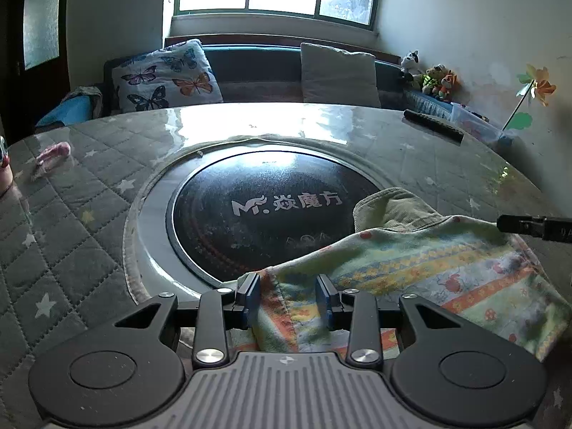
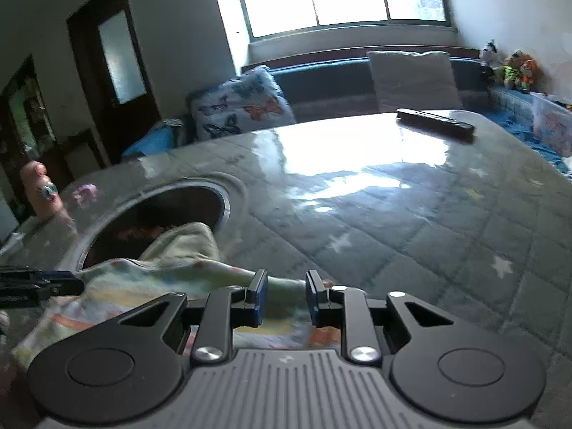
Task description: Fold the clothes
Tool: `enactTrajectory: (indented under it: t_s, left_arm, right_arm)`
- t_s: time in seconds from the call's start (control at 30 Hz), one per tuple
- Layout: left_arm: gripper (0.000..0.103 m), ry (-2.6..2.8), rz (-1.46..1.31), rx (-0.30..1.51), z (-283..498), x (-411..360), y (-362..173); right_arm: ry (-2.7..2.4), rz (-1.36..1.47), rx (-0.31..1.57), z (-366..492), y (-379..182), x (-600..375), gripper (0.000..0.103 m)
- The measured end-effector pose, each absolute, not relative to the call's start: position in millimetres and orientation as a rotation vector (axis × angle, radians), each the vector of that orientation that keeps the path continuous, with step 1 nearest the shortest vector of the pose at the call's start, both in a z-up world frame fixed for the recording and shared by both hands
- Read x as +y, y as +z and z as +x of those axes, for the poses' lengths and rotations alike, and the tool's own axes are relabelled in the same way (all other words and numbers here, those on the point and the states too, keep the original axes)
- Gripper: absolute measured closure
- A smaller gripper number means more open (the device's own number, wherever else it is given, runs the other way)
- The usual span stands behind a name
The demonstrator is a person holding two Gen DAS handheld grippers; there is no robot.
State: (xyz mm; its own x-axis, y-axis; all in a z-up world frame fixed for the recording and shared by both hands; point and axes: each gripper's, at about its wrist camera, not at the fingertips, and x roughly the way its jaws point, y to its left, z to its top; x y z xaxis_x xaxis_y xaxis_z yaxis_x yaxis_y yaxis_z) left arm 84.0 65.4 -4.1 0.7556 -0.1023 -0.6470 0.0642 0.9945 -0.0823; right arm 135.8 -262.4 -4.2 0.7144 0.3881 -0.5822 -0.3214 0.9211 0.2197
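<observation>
A small patterned garment (image 1: 411, 271) with coloured stripes and a pale green lining lies on the quilted table, partly over the round black cooktop (image 1: 264, 214). My left gripper (image 1: 289, 296) is open, its fingers straddling the garment's near left edge. The right gripper's tip (image 1: 529, 227) shows at the garment's far right corner. In the right wrist view the garment (image 2: 150, 279) lies low left, and my right gripper (image 2: 286, 296) is open with the cloth edge between and under its fingers. The left gripper's tip (image 2: 39, 286) enters from the left.
The grey star-quilted table cover (image 1: 71, 221) under shiny plastic fills the view. A black remote (image 1: 432, 125) lies at the far right, a pink scrap (image 1: 53, 157) at the far left. A sofa with a butterfly cushion (image 1: 164, 75) stands behind.
</observation>
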Motion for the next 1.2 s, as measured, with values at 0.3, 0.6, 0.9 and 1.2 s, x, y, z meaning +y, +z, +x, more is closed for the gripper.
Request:
enactTrajectory:
  t_s: [0.3,0.6,0.9,1.2]
  left_arm:
    - [0.063,-0.069,-0.055,0.705,81,67,0]
    - [0.034,-0.053,-0.039,0.694,71,60,7]
    - [0.012,-0.034,-0.025,0.705,60,56,9]
    - [0.003,-0.008,-0.016,0.718,48,55,12]
  right_arm:
    - [0.369,0.097,0.671,138,-5,-260,0.074]
    - [0.451,0.04,0.648,111,0,-232,0.049]
    - [0.53,-0.01,0.642,78,-3,-209,0.026]
    - [0.562,-0.119,0.636,54,-10,-182,0.01]
